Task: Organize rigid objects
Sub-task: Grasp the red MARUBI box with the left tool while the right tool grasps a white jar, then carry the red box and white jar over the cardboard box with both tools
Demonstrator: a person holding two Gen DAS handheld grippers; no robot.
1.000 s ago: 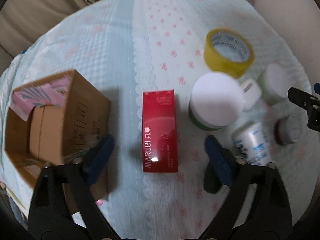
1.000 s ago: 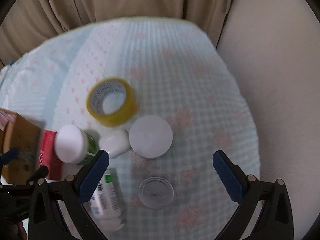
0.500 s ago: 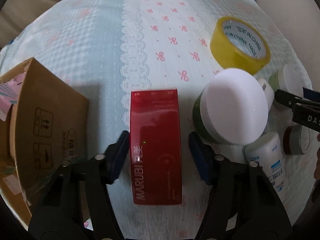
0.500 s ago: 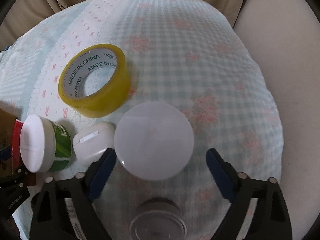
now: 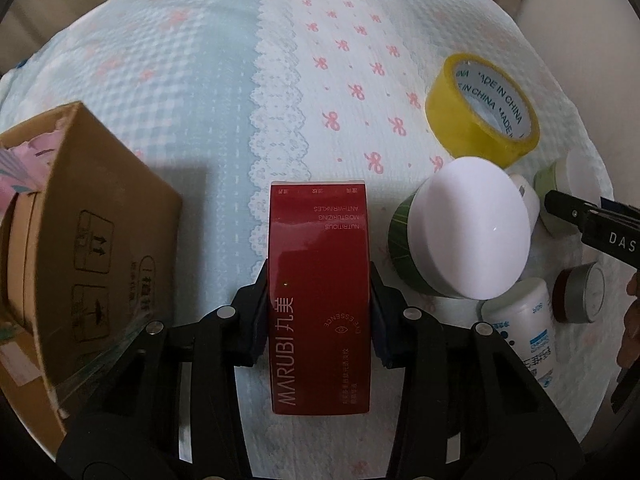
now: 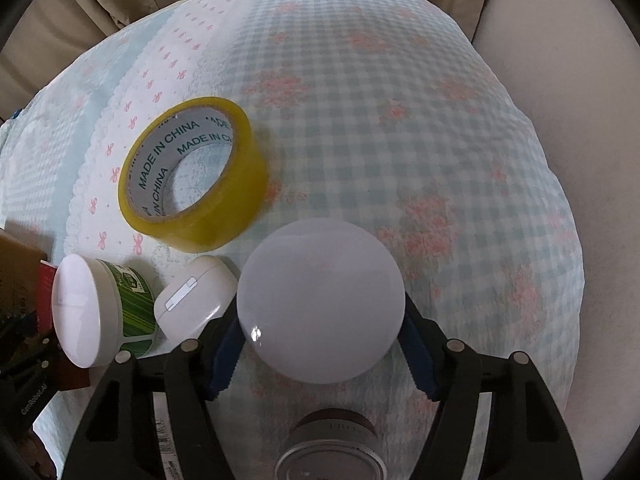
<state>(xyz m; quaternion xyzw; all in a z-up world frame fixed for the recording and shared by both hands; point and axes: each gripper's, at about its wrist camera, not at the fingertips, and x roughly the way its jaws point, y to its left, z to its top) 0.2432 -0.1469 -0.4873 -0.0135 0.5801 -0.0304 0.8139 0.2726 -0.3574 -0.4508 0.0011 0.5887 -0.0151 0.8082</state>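
Between the left gripper's point(image 5: 319, 312) jaws sits the red MARUBI carton point(image 5: 319, 300), lying flat on the patterned cloth point(image 5: 280, 80), and the blue pads are pressed right up against its two long sides. So that one's clamped on, jaws about as narrow as the box allows. Over on the other side, the right gripper point(image 6: 320, 344) has just been closing its jaws around the white-lidded jar point(image 6: 320, 300); the pads look like they're at the jar's sides, but the lid hides the contact, so I can't say for sure it's gripped yet.

Looks like the pick-up step, both hands grabbing at once. Off to the left of the left jaws is an open cardboard box point(image 5: 116, 248) with stuff already in it, so my guess is that's where things go.

Next move probably needs a straight lift of the carton before swinging left, since a green jar with a white lid point(image 5: 460, 236) sits close on the right. The right side has a white earbud case point(image 6: 196, 300) just beside its left jaw and a small tin point(image 6: 332, 452) right behind, plus the yellow tape roll point(image 6: 192, 172) ahead, so it's tight there too.
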